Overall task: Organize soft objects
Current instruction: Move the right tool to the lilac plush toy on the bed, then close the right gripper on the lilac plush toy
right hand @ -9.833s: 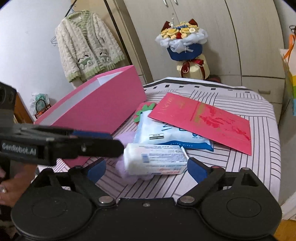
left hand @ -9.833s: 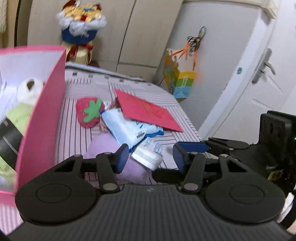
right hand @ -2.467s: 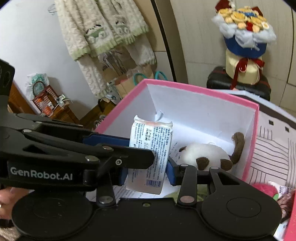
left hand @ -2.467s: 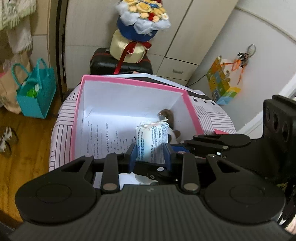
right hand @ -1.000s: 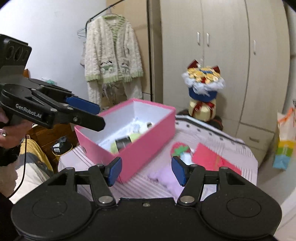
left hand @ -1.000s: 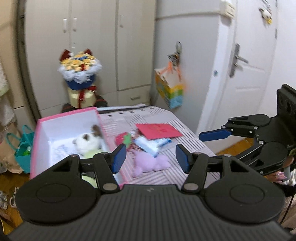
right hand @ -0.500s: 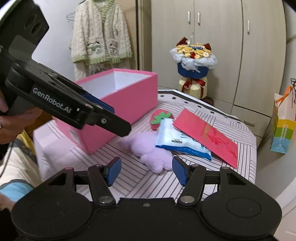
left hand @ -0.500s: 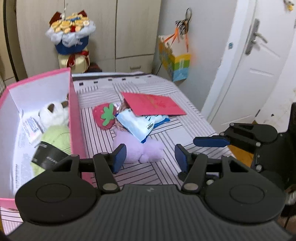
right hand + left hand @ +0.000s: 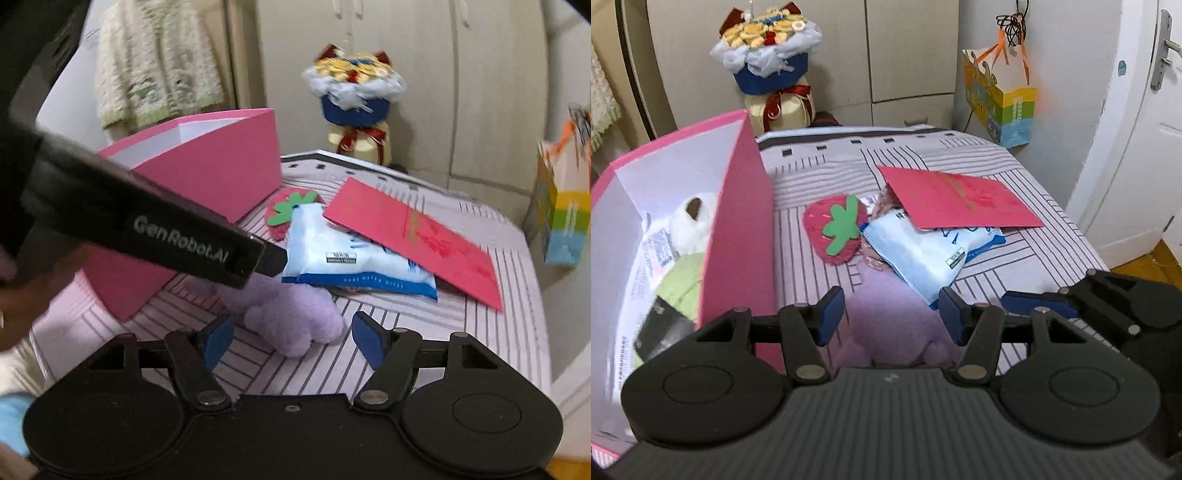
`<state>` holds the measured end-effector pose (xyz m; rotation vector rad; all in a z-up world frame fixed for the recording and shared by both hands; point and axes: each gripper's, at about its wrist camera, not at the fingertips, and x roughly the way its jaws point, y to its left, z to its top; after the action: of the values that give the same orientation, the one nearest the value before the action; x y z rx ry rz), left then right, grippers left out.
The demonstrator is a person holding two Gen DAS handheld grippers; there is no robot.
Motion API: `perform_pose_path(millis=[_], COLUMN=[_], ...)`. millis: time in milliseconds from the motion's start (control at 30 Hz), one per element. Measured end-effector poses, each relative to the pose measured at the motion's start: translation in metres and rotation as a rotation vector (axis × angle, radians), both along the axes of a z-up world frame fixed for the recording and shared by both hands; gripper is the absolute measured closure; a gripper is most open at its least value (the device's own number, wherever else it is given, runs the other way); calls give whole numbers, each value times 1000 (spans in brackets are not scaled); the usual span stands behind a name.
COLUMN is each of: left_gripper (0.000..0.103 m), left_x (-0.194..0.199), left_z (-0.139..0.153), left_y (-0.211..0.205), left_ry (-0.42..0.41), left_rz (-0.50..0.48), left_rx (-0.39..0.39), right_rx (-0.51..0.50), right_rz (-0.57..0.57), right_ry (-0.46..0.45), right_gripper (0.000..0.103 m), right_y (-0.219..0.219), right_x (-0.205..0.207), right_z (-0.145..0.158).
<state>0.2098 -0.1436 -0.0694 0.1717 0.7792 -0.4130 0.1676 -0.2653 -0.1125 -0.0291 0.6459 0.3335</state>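
A purple plush toy (image 9: 886,317) lies on the striped table, between the open jaws of my left gripper (image 9: 892,315). In the right wrist view the purple plush (image 9: 291,314) lies just ahead of my open, empty right gripper (image 9: 291,341), with the left gripper's body (image 9: 147,229) reaching over it. A red strawberry plush (image 9: 836,232) and a blue-white tissue pack (image 9: 919,251) lie beyond. The pink box (image 9: 738,221) on the left holds a white plush (image 9: 690,218), a green plush (image 9: 683,280) and a small tissue packet (image 9: 657,243).
A red envelope (image 9: 956,201) rests on the tissue pack. A flower bouquet (image 9: 768,59) stands behind the table by the cupboards. A colourful paper bag (image 9: 1001,107) hangs on the wall at right. The table's right edge (image 9: 1086,247) drops toward the door.
Both grippers have moved down and closer to the table, toward the purple plush. My left gripper now straddles it. Both stay open and empty.
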Motion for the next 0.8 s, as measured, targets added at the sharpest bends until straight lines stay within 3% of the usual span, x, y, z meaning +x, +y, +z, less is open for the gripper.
perform_pose_path(millis=[133, 267, 500, 800], left_gripper=[51, 52, 49, 47], left_x=[7, 10, 17, 21], left_z=[-10, -13, -15, -17], left_y=[-2, 3, 4, 7], left_ry=[67, 84, 118, 162], left_rz=[24, 42, 55, 42], left_rx=[-4, -36, -58, -88], right_rx=[70, 147, 139, 39], right_rz=[-65, -58, -80, -89], right_ry=[34, 81, 81, 47], right_gripper=[26, 26, 21, 16], right_y=[-1, -3, 4, 17], right_x=[2, 11, 21, 23], right_z=[-6, -11, -17, -18])
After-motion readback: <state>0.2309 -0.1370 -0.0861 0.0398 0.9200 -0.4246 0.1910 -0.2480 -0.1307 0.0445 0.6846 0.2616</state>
